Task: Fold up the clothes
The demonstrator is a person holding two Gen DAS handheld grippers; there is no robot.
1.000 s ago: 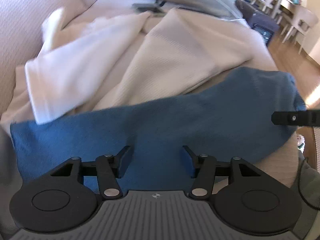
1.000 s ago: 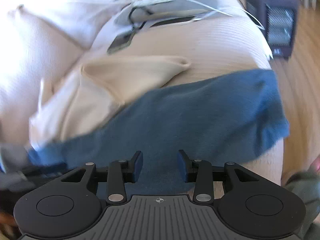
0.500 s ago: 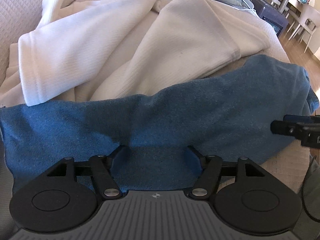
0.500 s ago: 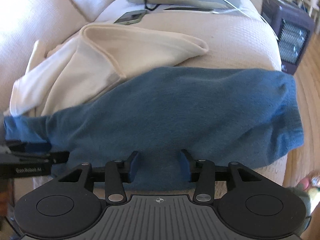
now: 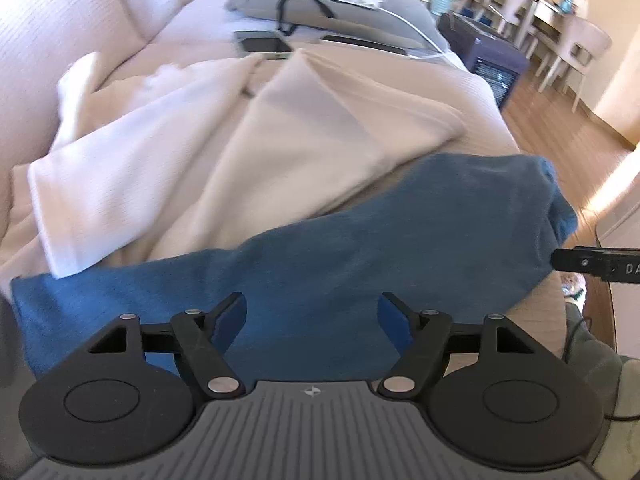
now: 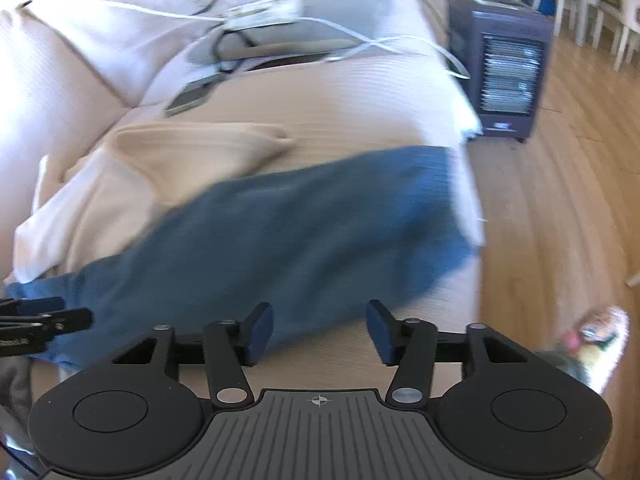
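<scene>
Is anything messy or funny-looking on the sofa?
Yes. The cream garment lies rumpled and unfolded behind the blue cloth. Farther back, a phone and tangled cables sit on the cushions, odd beside laundry.

Bright sunlit fisheye views, motion-blurred, glare top right.

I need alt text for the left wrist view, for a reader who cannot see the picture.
An open left claw hangs over a blue garment spread across a beige sofa, holding nothing. A cream garment lies crumpled behind the blue one, and the tip of the right claw shows at the right edge.
</scene>
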